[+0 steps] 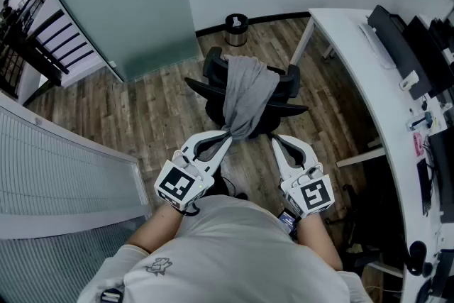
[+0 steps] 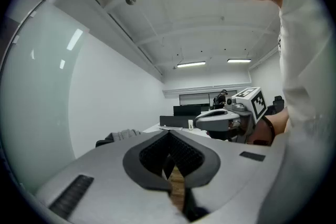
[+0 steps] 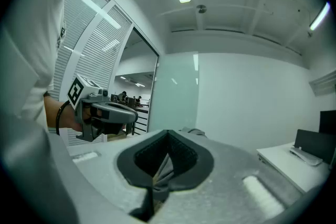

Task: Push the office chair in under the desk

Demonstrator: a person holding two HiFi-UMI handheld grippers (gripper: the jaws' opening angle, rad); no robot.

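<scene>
A black office chair (image 1: 213,78) stands on the wood floor, out from the white curved desk (image 1: 365,85) on the right. A grey garment (image 1: 246,92) hangs over its backrest. My left gripper (image 1: 228,133) is shut, its tips at the garment's lower end; contact cannot be told. My right gripper (image 1: 275,140) is shut with nothing in it, just right of the garment and behind the backrest. In the left gripper view the shut left gripper (image 2: 169,134) frames floorboards, with the chair (image 2: 118,137) beyond. In the right gripper view the right gripper (image 3: 168,135) frames grey cloth (image 3: 161,166).
A small black bin (image 1: 236,29) stands by the far wall. A frosted glass partition (image 1: 120,3) rises at the far left and a slatted blind wall (image 1: 64,174) runs close on my left. Monitors and a keyboard (image 1: 386,35) sit on the desk.
</scene>
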